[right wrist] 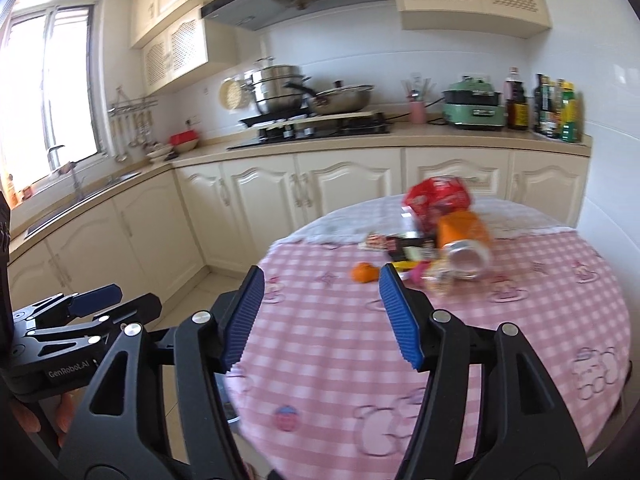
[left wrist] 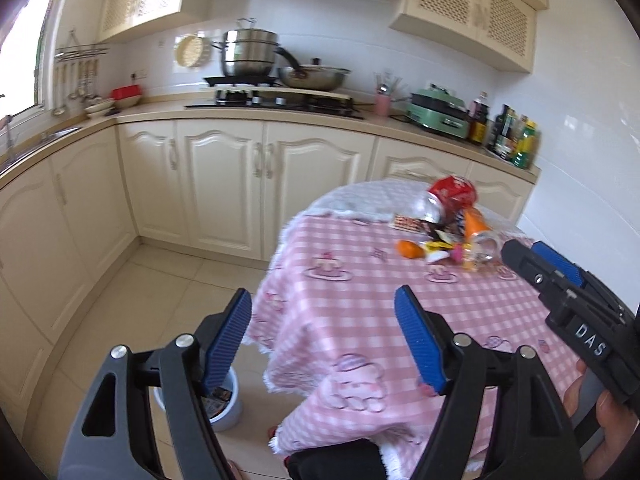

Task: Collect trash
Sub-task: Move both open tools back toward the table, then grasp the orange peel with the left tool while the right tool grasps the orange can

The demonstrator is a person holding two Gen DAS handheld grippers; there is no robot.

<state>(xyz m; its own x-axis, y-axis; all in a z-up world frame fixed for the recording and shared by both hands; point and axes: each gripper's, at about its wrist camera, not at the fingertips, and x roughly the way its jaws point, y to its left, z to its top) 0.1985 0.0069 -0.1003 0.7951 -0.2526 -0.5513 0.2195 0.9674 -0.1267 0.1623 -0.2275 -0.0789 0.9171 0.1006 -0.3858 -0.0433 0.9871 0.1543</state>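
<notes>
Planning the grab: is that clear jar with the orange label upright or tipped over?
Tipped over. The jar lies on its side on the pink checked tablecloth, its round end facing the camera, among wrappers. Contents: cannot tell.

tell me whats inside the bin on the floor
The bin stands by the table, behind the left hand-held gripper. Some printed wrappers show inside; the finger covers the rest.

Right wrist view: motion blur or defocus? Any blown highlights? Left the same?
Right wrist view: pink checked tablecloth and trash pile smeared, gripper fingers sharp, so motion blur; window blown out. Left wrist view: milder smear on trash pile, window clipped too.
</notes>
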